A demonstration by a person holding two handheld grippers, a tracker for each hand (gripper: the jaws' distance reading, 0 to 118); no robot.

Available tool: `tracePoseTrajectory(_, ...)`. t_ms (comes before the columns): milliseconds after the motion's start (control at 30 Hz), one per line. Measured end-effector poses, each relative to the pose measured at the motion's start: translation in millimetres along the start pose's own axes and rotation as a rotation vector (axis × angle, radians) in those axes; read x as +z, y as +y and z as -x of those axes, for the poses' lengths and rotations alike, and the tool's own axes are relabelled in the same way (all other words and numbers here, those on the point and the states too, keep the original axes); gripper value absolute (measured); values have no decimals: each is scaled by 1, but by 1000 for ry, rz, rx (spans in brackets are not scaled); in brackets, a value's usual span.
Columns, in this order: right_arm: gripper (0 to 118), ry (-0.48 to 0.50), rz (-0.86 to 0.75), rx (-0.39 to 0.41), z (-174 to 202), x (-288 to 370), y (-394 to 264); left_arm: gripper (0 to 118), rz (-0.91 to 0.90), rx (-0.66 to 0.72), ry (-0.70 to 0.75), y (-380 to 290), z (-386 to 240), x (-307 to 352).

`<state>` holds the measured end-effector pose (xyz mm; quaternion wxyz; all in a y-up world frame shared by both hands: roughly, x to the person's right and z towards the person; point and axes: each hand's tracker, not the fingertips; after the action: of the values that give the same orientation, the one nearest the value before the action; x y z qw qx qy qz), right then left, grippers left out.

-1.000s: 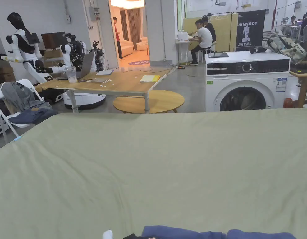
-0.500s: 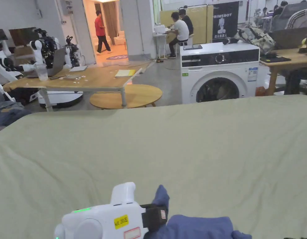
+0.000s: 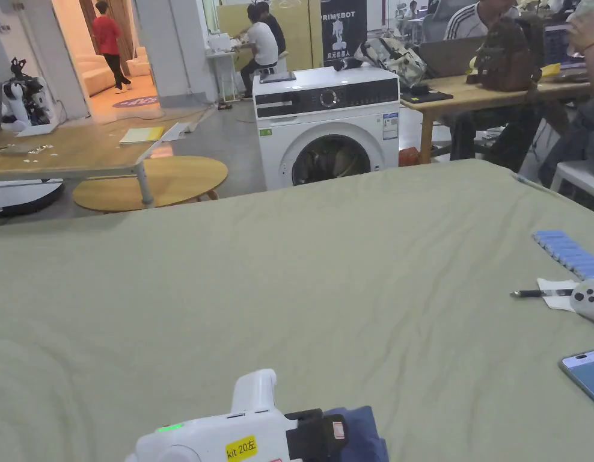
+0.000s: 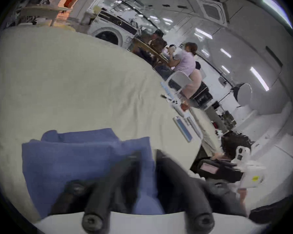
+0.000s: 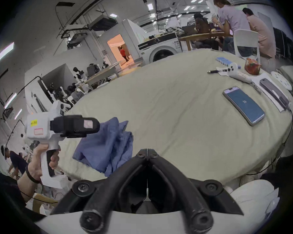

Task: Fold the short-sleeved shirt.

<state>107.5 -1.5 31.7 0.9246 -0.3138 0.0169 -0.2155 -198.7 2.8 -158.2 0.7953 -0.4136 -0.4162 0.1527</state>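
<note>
Shirt (image 5: 107, 143) bunched on table (image 3: 350, 271) | left gripper (image 4: 146, 155) jaws apart | right gripper (image 5: 147, 151) closed, empty

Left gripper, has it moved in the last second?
Yes. The left gripper has risen rightward over the blue shirt; a second ago its tip sat left of the shirt.

The left claw (image 4: 146, 155) is held out level in the person's left hand (image 5: 39, 161), which wraps the white pistol grip from below with a dark band round the wrist. In the left gripper view its two black jaws stand apart, though blurred. The right claw (image 5: 147, 150) sits low and nearer the body, its jaws brought together until the tips meet, with nothing between them.
</note>
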Motion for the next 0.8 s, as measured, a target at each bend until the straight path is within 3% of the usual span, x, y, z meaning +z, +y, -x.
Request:
tracePoseTrajectory(167,0,13,10,-7,5,-6,-3,0,252,31,38,-31,11,-62)
tracePoseTrajectory(367,0,52,68,23,28,-27,-9,0,183,39,5,-19,3,-45)
tracePoseTrajectory(433,0,81,87,42,38,-42,-8,0,99,-16,-46,-12,0,-20)
tracePoseTrajectory(467,0,97,97,55,45,-52,-5,14,71,-47,-44,-8,0,-5)
tracePoseTrajectory(533,0,148,134,76,58,-73,3,69,33,-84,-2,-2,4,21)
tracePoseTrajectory(567,0,168,158,76,63,-87,7,88,13,-92,14,1,10,36)
tracePoseTrajectory(600,0,181,180,79,68,-101,11,96,-7,-87,31,2,19,50)
tracePoseTrajectory(667,0,164,210,117,76,-124,14,96,-20,-48,94,3,40,71)
tracePoseTrajectory(767,0,12,317,247,82,-149,-1,96,-61,43,177,-4,77,97)
tracePoseTrajectory(800,0,28,349,260,79,-157,-8,96,-70,114,149,-7,90,103)
